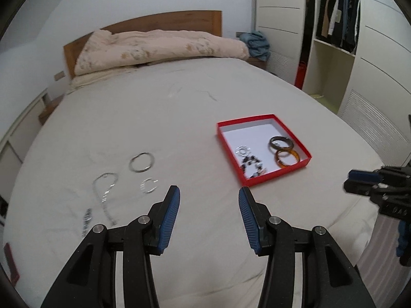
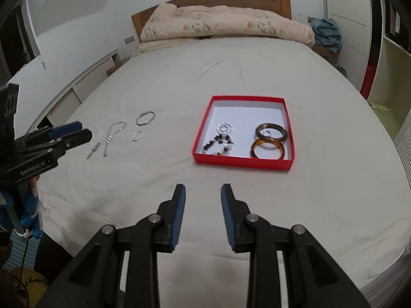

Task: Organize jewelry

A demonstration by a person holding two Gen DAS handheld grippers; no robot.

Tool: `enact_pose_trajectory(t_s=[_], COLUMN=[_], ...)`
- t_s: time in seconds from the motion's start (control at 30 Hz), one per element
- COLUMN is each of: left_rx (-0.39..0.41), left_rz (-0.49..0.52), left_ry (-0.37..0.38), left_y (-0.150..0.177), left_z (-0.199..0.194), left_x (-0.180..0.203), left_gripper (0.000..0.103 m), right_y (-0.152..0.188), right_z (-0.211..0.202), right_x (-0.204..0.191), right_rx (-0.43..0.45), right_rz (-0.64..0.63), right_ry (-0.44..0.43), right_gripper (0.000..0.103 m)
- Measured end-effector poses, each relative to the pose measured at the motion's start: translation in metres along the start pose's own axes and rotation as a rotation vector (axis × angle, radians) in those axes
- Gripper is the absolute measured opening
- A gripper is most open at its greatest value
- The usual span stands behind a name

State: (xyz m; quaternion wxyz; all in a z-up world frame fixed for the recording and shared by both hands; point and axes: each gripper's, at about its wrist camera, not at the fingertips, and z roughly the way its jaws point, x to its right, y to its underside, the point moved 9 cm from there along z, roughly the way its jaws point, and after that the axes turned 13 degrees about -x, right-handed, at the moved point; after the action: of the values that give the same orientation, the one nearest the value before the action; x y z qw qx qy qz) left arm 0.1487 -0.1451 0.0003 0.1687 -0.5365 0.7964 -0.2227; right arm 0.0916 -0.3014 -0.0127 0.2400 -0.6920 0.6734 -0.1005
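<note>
Jewelry is seen in two groups on the bed (image 2: 179,82): a red box (image 2: 287,125) holds two bangles (image 2: 269,138), a clear ring (image 2: 225,127) and a beaded piece (image 2: 218,146), while a thin hoop (image 2: 145,118), a small clear ring (image 2: 137,136), a chain (image 2: 113,136) and a short link piece (image 2: 93,151) lie loose well to its left. Left gripper (image 1: 208,192) is held above the sheet between the loose pieces and the box, fingers apart, nothing between them. Right gripper (image 2: 203,188) is held just short of the box's near wall, fingers apart by a narrower gap, empty.

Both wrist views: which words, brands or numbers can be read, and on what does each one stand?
"GenRobot.AI": white letters on the black body of the left gripper, seen in the right wrist view.
"DAS": partial, blurred letters on the right gripper, cut by the picture edge.
The red box and the jewelry show no text.
</note>
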Motion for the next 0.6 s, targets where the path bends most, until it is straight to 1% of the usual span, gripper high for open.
enact_pose_trajectory(t_s=[0.1, 0.33, 0.47, 0.6], left_rx=[0.003, 0.072, 0.088, 0.124], left_rz=[-0.020, -0.098, -0.143, -0.193], left_ry=[-0.020, -0.101, -0.129, -0.157], left_y=[0.012, 0.040, 0.054, 0.063], left_z=[-0.018, -0.074, -0.100, -0.127], left_x=[-0.016, -0.059, -0.084, -0.107], left_gripper=[0.048, 0.056, 0.059, 0.061], right_y=[0.002, 0.008, 0.010, 0.012], right_z=[-0.013, -0.045, -0.062, -0.081], right_x=[-0.014, -0.051, -0.075, -0.100], right_rx=[0.027, 0.088, 0.121, 0.163], right_rz=[0.001, -0.009, -0.048, -0.093], right_ry=[-0.004, 0.000, -0.005, -0.012], right_gripper=[0.027, 0.027, 0.027, 0.027])
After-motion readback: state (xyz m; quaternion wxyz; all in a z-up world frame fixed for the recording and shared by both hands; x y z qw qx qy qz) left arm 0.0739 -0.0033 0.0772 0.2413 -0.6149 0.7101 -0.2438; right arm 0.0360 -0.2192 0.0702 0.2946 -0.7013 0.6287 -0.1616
